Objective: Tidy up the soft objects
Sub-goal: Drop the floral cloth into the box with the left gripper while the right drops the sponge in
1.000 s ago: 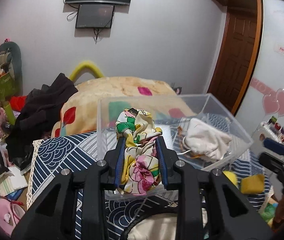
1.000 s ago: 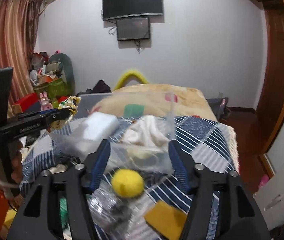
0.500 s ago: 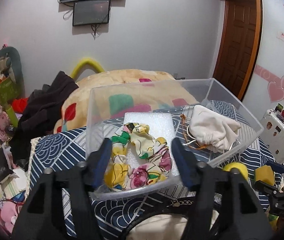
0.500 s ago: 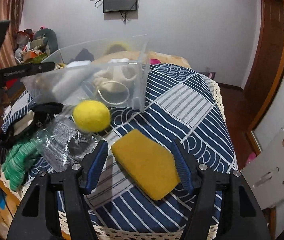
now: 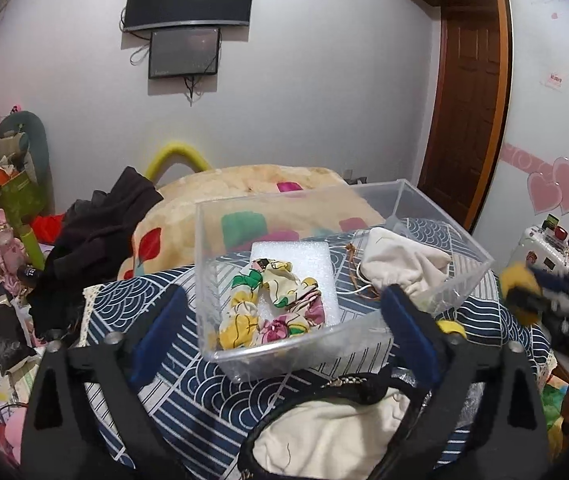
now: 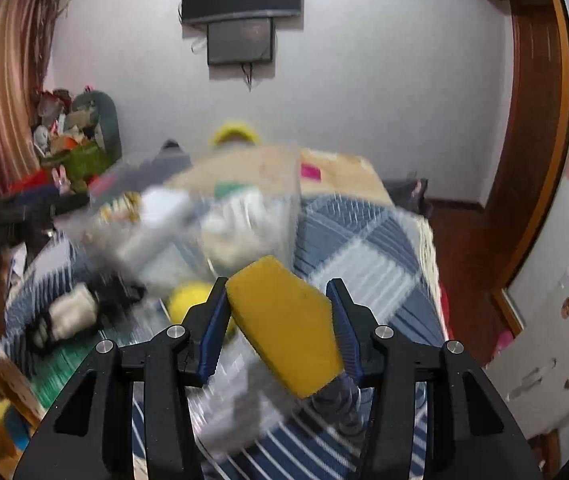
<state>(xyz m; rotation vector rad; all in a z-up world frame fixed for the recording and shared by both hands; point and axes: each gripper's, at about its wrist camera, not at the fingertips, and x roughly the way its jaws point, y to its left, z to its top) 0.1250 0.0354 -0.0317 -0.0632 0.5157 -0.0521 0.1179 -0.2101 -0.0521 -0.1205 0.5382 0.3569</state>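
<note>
Right wrist view: my right gripper [image 6: 278, 320] squeezes flat yellow sponge [image 6: 286, 324], bottom middle of frame. Left wrist view: my left gripper [image 5: 280, 322] spread wide, holding nothing. Flowery cloth scrunchie [image 5: 272, 306] lies inside clear plastic box [image 5: 436, 216], frame middle, beside cream cloth pouch [image 5: 404, 266].

One clear bin [image 5: 424, 208], one floral scrunchie [image 5: 272, 304], one foam block [image 5: 296, 258], one cream pouch [image 5: 400, 264], one yellow sponge [image 6: 284, 320], one yellow ball [image 6: 188, 300].

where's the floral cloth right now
In the left wrist view, the floral cloth lies inside the clear bin, at its near left, partly on the white foam block, with the cream pouch to its right.
</note>
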